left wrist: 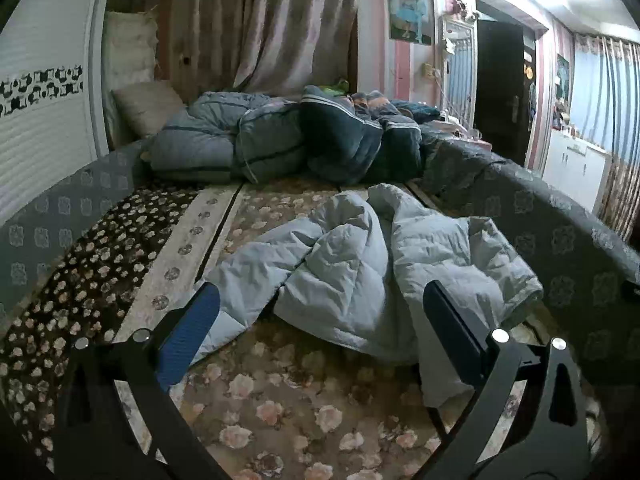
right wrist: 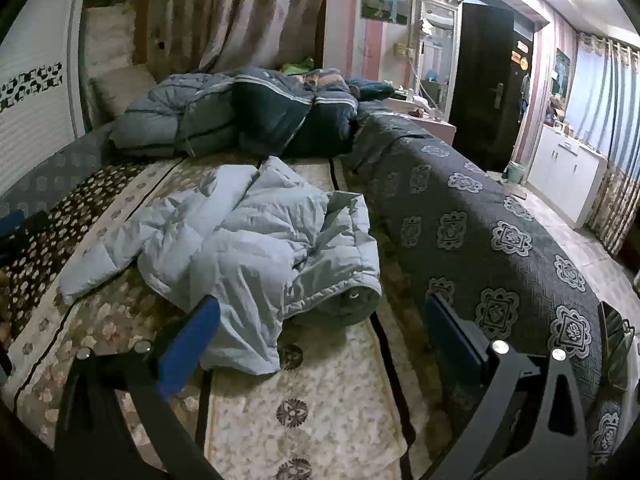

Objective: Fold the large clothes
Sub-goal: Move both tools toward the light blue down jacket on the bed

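The jacket (left wrist: 360, 264), a pale blue quilted garment, lies crumpled on the bed (left wrist: 280, 408), roughly at the middle of the floral cover. In the left wrist view, one sleeve (left wrist: 248, 276) extends toward the lower left, and the body is bunched in irregular folds. In the right wrist view, the jacket (right wrist: 248, 248) lies left of centre, with its hem rolled at the right near a snap (right wrist: 353, 297). The left gripper (left wrist: 320, 312) stands with its jaws fully apart and grips nothing; it points downward at the near edge of the jacket, and its blue finger (left wrist: 188, 340) appears just in front of the sleeve end. Contact between that finger and the cloth cannot be determined. The right gripper (right wrist: 320, 320) also stands with its jaws at full spread and grips nothing; it hovers over the near hem of the jacket, with its blue finger (right wrist: 188, 348) overlapping the lower fold in the view. A dark patterned blanket (right wrist: 480, 240) covers the right side of the bed, beside the jacket. A heap of blue quilts (left wrist: 280, 140) lies at the far end of the bed, well apart from the jacket. A curtain (left wrist: 264, 24) hangs behind the quilts, and a dark door (right wrist: 488, 80) stands at the right.
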Motion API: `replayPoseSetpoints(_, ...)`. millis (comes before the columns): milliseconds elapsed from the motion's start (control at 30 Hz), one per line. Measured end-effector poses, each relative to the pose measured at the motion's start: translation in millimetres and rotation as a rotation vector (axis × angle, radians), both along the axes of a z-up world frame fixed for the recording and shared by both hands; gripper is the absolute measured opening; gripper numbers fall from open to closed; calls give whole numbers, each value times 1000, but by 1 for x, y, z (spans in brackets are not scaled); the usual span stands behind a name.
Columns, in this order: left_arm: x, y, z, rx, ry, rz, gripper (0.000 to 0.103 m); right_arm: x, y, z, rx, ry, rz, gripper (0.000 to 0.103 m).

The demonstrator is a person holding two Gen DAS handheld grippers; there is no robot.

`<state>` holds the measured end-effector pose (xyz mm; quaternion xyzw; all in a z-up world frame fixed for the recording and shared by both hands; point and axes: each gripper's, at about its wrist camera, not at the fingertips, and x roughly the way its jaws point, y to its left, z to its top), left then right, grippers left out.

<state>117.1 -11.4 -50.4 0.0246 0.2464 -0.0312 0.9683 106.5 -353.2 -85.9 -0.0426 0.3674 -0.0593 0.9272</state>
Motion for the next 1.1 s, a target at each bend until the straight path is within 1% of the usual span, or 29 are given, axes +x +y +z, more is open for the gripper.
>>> replayPoseSetpoints(67,0,2,-4,15,6,6,100,1,-2,-3,6,8,-8,101)
replayPoseSetpoints(167,1,6,-10,8,30,29,100,-2,0,-4,8,-2,-14,101)
replayPoseSetpoints(300,0,12,-17,22,50,40,100,-9,5,-3,8,-10,-3,101)
replayPoseSetpoints(433,-1,21,-19,7,66,47,100,-11,9,-4,-14,-6,-7,101)
replayPoseSetpoints(633,-6,23,-21,9,59,50,100,-15,7,-2,19,-15,-10,101)
replayPoseSetpoints(800,-6,23,-22,7,56,51,100,-16,6,-3,12,-11,-20,101)
replayPoseSetpoints(1100,0,30,-18,5,65,41,100,-14,6,-1,34,-12,-22,101)
